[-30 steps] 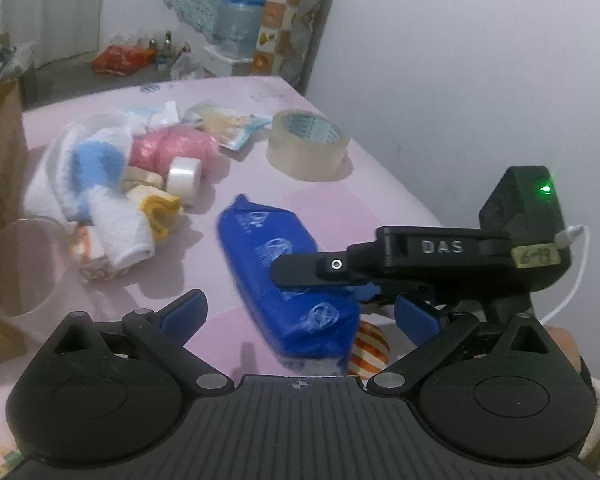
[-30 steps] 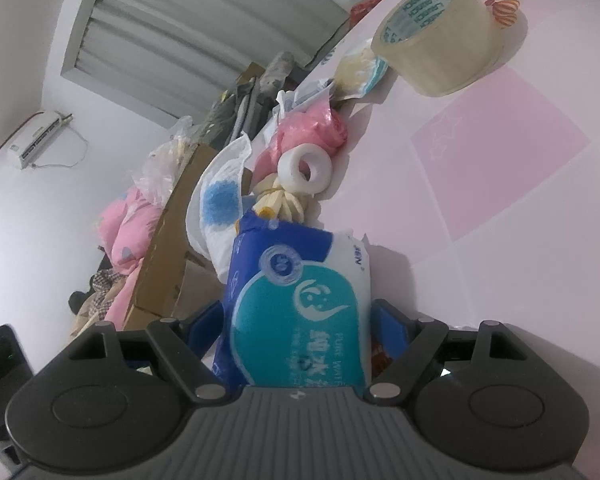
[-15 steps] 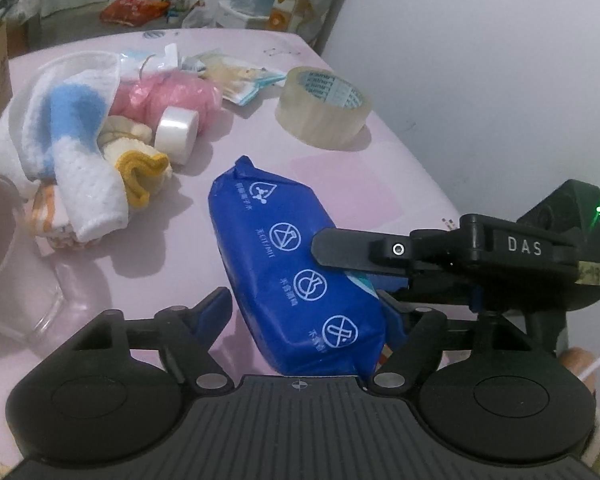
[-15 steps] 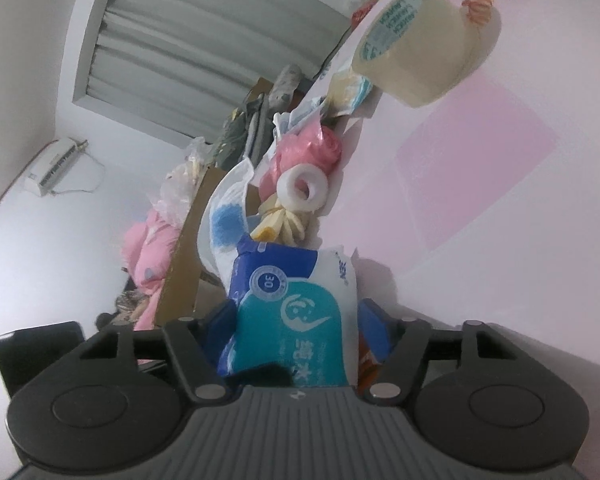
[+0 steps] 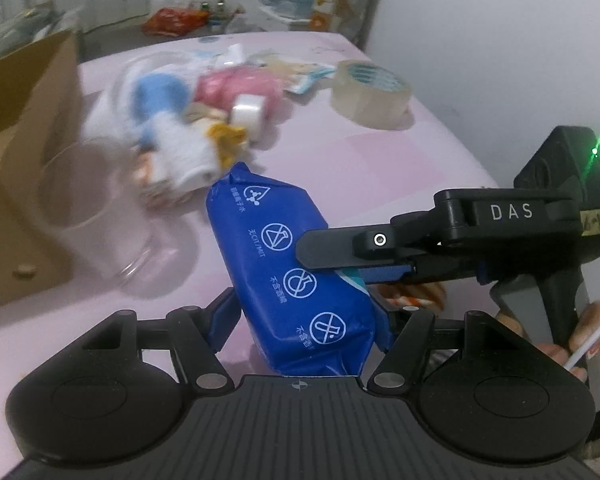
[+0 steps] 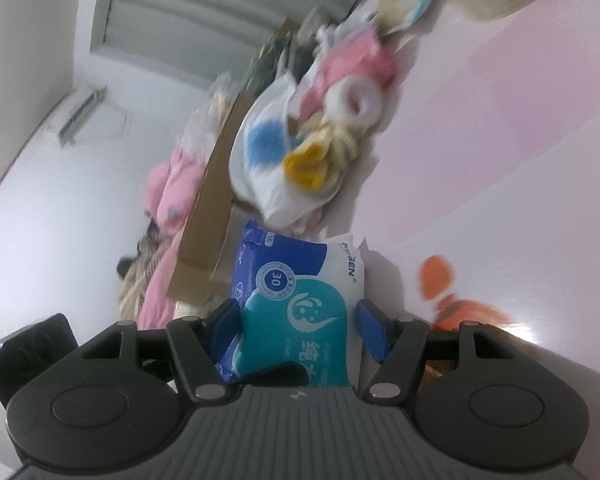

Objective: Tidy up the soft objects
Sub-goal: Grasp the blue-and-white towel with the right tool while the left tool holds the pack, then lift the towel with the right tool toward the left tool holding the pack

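In the lower centre of the left wrist view, the left gripper (image 5: 304,316) is closing its jaws on the near end of the blue wipes pack (image 5: 288,280), pads pressing both sides. The right gripper (image 5: 384,270) is coming in from the right edge, clamping the same pack across its middle, probably to steady so squashy a thing. The soft pile (image 5: 188,132) and the cardboard box (image 5: 24,160) are sitting upper left.

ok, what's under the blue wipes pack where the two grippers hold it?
Beside and beneath the blue wipes pack, an orange-striped soft item peeks out on the pink table. The pack and the right hand-held gripper cover most of it, so what it is stays unclear.
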A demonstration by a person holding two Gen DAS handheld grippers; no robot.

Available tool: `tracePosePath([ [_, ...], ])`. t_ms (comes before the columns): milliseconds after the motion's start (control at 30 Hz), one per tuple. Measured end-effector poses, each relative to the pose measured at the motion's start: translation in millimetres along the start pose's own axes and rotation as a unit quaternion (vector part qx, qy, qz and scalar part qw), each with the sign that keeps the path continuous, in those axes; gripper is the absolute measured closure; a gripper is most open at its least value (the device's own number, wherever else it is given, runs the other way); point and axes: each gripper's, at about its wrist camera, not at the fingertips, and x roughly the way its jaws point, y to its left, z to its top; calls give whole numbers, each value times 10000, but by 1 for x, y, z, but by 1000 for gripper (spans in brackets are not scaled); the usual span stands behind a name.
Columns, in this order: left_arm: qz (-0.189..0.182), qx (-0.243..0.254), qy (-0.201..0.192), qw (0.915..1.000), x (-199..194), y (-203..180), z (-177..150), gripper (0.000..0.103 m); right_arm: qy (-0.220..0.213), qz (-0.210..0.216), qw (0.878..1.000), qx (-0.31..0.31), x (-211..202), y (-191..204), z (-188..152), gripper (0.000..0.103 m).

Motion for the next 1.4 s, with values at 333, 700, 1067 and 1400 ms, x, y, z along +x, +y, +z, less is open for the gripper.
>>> tracePosePath([
  [333,-90,-239,-136,9996,-18,22,-22,39,-335,-724,9885,-1287,16,52,43,67],
  [700,-122,-465,-234,9986,-21,36,-28,39,-802,-1069,9565,-2594,79,85,80,54],
  [1067,-99,-549,-314,9980,-27,37,-34,39,-874,-1143,9522,-2694,85,84,81,60],
  [1400,-75,-510,-365,9980,-27,36,-36,39,-1620,-839,9511,-2491,-15,103,49,60],
])
